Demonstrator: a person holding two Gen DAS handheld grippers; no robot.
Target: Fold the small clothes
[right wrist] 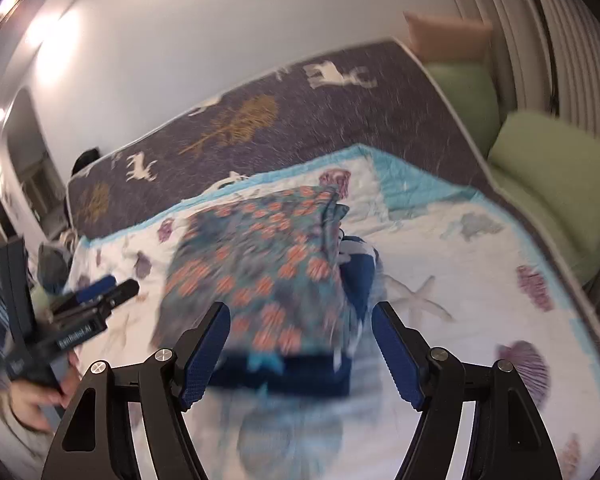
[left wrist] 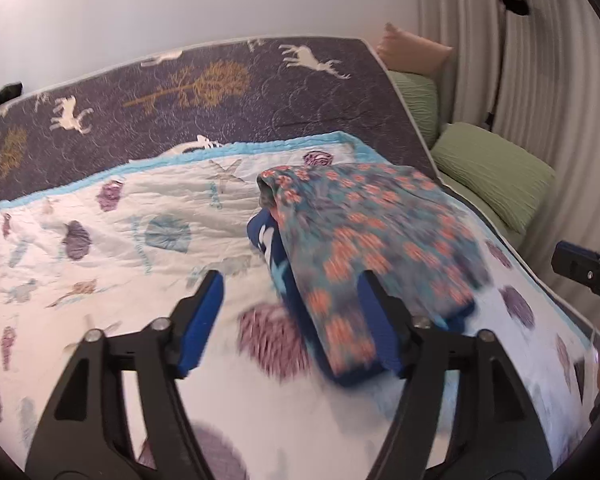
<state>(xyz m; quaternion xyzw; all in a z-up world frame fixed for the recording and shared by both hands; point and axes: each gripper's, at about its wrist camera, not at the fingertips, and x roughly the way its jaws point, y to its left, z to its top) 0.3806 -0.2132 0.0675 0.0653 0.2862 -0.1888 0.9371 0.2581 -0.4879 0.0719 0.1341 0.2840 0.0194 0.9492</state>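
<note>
Two folded garments sit stacked on the white sea-life quilt (left wrist: 100,264) covering the bed: a floral piece (left wrist: 372,240) atop a navy one (left wrist: 268,240). We hold the left gripper (left wrist: 296,320) and right gripper (right wrist: 300,344) just short of the stack, jaws spread wide, gripping nothing. Green pillows (left wrist: 496,176) lie beyond the quilt.

Navy garment (right wrist: 284,372) largely under floral garment (right wrist: 260,264)

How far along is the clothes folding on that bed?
Done: a folded floral garment lies stacked on a folded navy one on the quilt. In hand: nothing; left gripper and right gripper jaws stand open. Left: no unfolded clothes clearly show.
</note>
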